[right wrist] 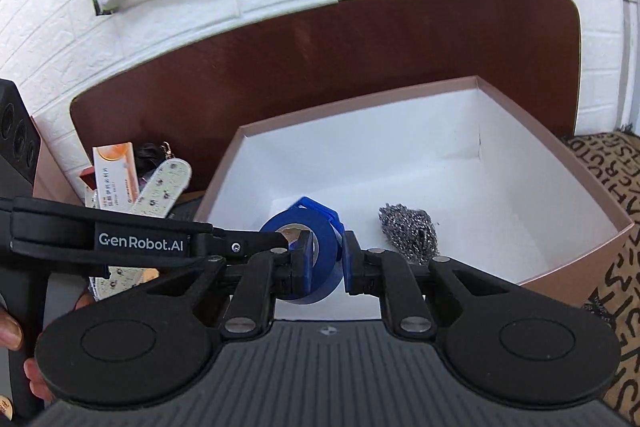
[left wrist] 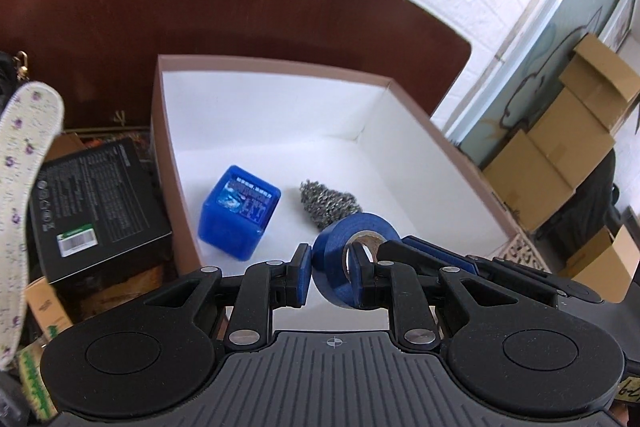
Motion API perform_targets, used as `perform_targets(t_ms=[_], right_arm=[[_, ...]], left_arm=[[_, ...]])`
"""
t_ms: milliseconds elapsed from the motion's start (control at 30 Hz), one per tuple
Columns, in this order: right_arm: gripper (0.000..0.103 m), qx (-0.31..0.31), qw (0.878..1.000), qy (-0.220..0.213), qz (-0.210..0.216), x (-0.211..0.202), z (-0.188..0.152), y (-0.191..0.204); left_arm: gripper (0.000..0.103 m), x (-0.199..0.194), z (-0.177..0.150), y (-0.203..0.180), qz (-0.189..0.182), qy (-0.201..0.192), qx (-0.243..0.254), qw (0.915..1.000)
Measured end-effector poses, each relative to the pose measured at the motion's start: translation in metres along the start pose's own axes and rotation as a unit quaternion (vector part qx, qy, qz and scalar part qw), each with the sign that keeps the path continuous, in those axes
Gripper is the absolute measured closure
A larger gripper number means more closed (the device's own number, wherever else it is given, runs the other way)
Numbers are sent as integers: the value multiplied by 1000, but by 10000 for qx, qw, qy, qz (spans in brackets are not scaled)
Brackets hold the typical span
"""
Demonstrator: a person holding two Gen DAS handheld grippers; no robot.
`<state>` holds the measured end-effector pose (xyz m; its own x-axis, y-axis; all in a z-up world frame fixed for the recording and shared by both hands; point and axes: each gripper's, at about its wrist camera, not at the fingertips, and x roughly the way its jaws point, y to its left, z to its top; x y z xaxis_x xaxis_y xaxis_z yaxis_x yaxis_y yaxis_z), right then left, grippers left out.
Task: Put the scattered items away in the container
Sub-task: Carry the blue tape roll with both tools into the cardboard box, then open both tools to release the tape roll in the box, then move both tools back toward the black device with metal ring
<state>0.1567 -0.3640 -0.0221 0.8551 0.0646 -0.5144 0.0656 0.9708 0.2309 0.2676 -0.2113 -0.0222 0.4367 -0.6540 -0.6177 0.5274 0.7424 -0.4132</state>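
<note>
A blue tape roll (left wrist: 338,259) (right wrist: 320,259) hangs over the near edge of the open pink box (left wrist: 400,115) (right wrist: 360,103) with white walls. My left gripper (left wrist: 331,277) is shut on the roll, one finger outside it and one in its hole. My right gripper (right wrist: 326,265) is shut across the roll's width. It reaches in from the right in the left wrist view (left wrist: 400,246), and the left gripper (right wrist: 285,238) comes in from the left in the right wrist view. A blue cube (left wrist: 239,213) and a steel scourer (left wrist: 326,205) (right wrist: 408,227) lie in the box.
Left of the box lie a floral insole (left wrist: 24,187) (right wrist: 164,191), a black carton (left wrist: 100,203) and an orange-and-white packet (right wrist: 116,171). Cardboard boxes (left wrist: 560,147) are stacked on the right. A patterned mat (right wrist: 616,227) lies under the box. A person's hand (right wrist: 12,331) shows at the left edge.
</note>
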Motion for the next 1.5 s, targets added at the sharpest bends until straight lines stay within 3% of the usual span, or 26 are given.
perform_targets(t_ms=[233, 400, 433, 500, 533, 567, 633, 700, 767, 867, 1067, 1500], right_arm=[[86, 206, 9997, 53, 102, 15, 0, -16], [85, 236, 9997, 11, 111, 15, -1, -20], [81, 236, 9997, -16, 64, 14, 0, -21], [61, 268, 9993, -170, -179, 8, 1, -23], [46, 320, 9986, -272, -314, 5, 2, -26], [32, 399, 9975, -382, -440, 0, 3, -30], [20, 467, 9970, -469, -413, -7, 5, -36], [19, 423, 9970, -526, -378, -13, 5, -36], [8, 316, 9969, -565, -438, -16, 5, -30], [2, 186, 9970, -624, -425, -19, 3, -21], [0, 88, 9974, -524, -477, -22, 0, -8], [0, -81, 9971, -547, -527, -50, -3, 15]], left_arm=[[75, 14, 5, -8, 165, -14, 379, 9991], [65, 16, 4, -10, 158, -48, 422, 9990], [62, 15, 4, -11, 196, -106, 429, 9988], [49, 8, 5, -12, 384, -314, 388, 9980], [28, 4, 6, -10, 587, -411, 258, 9971], [17, -1, 7, -6, 655, -545, 108, 9963], [0, -11, 9, 2, 324, -748, -128, 9966], [0, -18, 10, 1, 279, -814, -242, 9960], [0, -23, 10, -3, 380, -825, -139, 9958], [0, -29, 4, -9, 544, -906, 84, 9944], [0, -40, -7, -17, 778, -886, 323, 9925], [0, -74, -22, -19, 728, -964, 164, 9925]])
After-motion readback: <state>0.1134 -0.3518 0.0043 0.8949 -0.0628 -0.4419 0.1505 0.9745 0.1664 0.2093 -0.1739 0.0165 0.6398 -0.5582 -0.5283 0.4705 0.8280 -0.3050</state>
